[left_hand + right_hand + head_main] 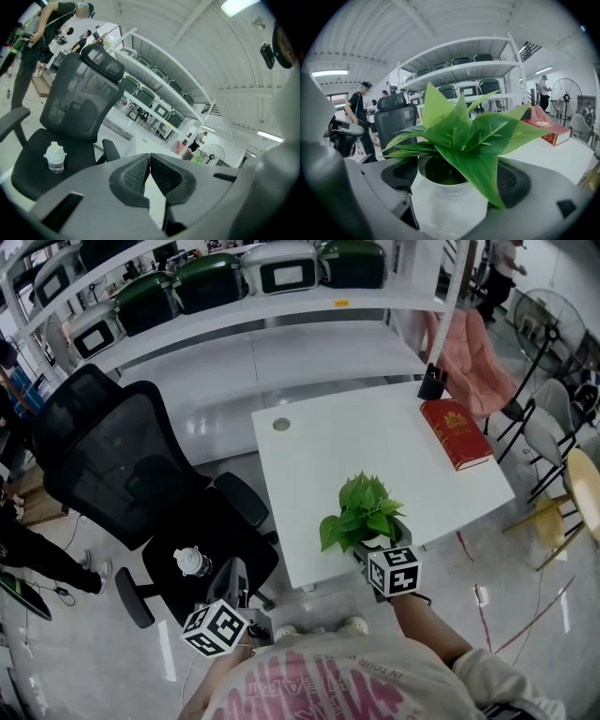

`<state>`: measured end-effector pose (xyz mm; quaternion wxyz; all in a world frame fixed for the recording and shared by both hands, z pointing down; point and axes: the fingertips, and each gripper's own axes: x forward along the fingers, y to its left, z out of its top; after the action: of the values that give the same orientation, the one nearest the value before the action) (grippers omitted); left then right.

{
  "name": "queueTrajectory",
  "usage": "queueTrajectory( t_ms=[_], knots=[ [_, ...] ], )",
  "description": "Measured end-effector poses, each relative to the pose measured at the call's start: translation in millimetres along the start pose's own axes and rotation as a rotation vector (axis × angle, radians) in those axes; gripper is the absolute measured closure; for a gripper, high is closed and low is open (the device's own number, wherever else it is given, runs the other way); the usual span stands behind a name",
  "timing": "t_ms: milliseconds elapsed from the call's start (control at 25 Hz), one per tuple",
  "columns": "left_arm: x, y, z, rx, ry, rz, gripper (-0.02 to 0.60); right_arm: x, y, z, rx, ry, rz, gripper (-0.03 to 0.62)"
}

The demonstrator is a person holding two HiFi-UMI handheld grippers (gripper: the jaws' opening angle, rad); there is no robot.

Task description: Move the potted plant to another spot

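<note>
Potted plant (pixel 459 133) fills right claw (pixel 457 180), grip hidden overhead.

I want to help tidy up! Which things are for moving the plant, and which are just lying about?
For the job: plant, right claw gripping it, table.
Lying about: book, bottle, chair, left claw (shut, empty).

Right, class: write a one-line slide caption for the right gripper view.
Right hand-held gripper clasps the potted plant, red book on the table behind.
</note>
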<state>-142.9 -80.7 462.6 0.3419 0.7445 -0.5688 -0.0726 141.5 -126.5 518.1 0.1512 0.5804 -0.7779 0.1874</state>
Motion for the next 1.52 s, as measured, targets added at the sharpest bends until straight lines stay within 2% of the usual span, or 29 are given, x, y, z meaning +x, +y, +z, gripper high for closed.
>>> queueTrajectory(
  t_ms=[1080,1520],
  knots=[
    [2.6,2.7,0.9,0.0,0.011,-0.015,0.557,-3.7,2.9,-0.2,0.027,-0.027,-0.007,0.115],
    [4.7,3.5,4.0,0.0,0.017,-0.032,0.557,-5.6,8.4,0.4,-0.001,-0.016,-0.019,0.115]
  ],
)
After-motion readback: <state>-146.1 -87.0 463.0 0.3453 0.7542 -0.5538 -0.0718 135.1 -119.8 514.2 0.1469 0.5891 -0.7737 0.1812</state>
